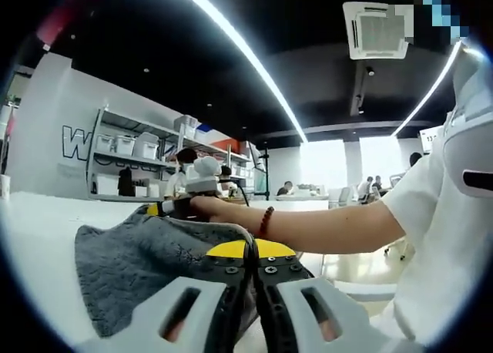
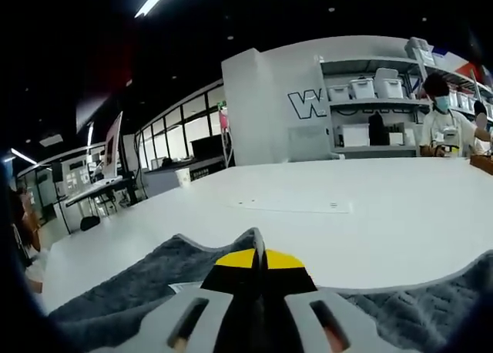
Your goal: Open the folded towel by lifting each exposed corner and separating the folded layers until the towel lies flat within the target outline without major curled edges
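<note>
A grey towel (image 1: 146, 268) lies rumpled on the white table (image 1: 38, 230). My left gripper (image 1: 253, 249) is shut on a raised edge of it, yellow tips together. At the towel's far side my right gripper (image 1: 173, 206) sits in a person's hand, the forearm (image 1: 323, 228) reaching in from the right. In the right gripper view my right gripper (image 2: 259, 259) is shut, and a peak of the towel (image 2: 131, 287) rises between its jaws. The cloth spreads to both lower corners. A faint rectangular outline (image 2: 293, 205) marks the table (image 2: 400, 222) beyond.
Shelves with white bins (image 2: 370, 99) stand against the wall behind the table, and a masked person (image 2: 443, 126) stands by them. Desks with monitors (image 2: 108, 168) are at the far left. The person's white-clad body (image 1: 439, 237) is close on the right.
</note>
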